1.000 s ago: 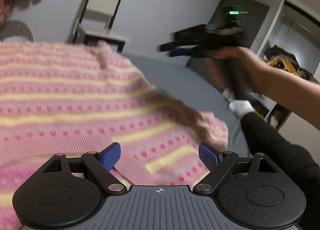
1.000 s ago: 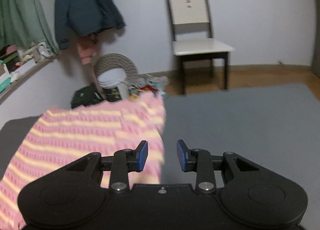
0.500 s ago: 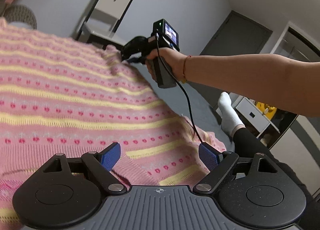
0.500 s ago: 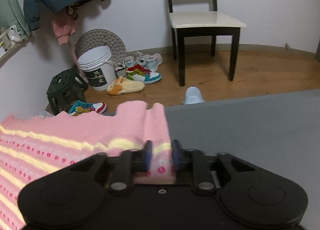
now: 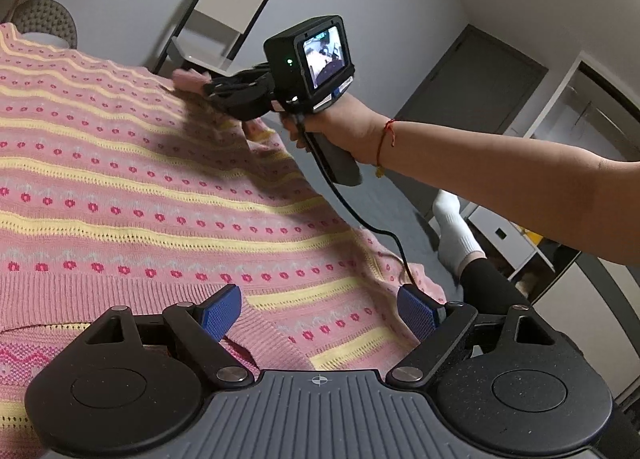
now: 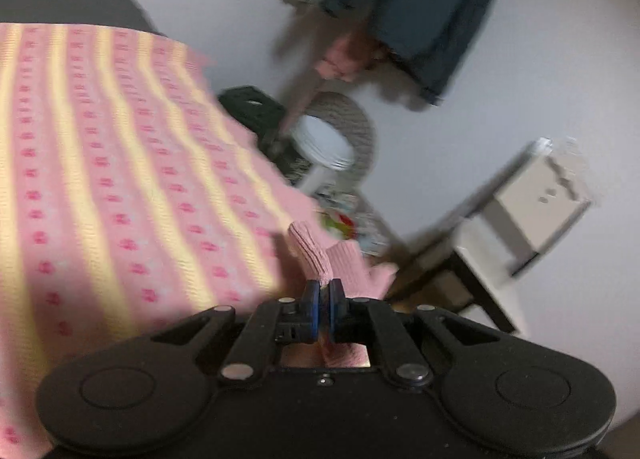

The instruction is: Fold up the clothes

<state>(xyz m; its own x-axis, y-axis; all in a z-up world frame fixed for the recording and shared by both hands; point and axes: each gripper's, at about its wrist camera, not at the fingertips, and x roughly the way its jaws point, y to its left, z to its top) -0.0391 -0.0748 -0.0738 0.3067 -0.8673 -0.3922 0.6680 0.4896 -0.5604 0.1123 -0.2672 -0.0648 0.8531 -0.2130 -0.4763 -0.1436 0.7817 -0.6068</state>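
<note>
Jaws: right gripper (image 6: 324, 295) pinching ribbed cuff of pink knit sweater (image 5: 132, 187); left gripper (image 5: 320, 313) spread wide.

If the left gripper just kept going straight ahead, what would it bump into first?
Probably the pink striped sweater. The left gripper is open and the knit already lies spread between and ahead of its fingers. Depth is unclear, but nothing else appears nearer in that line.

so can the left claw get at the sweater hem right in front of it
Probably yes. The left claw is open, with the pink sweater lying flat between and just beyond its fingers, nothing on top. The right claw, shut on a far corner, is well clear of it.
</note>
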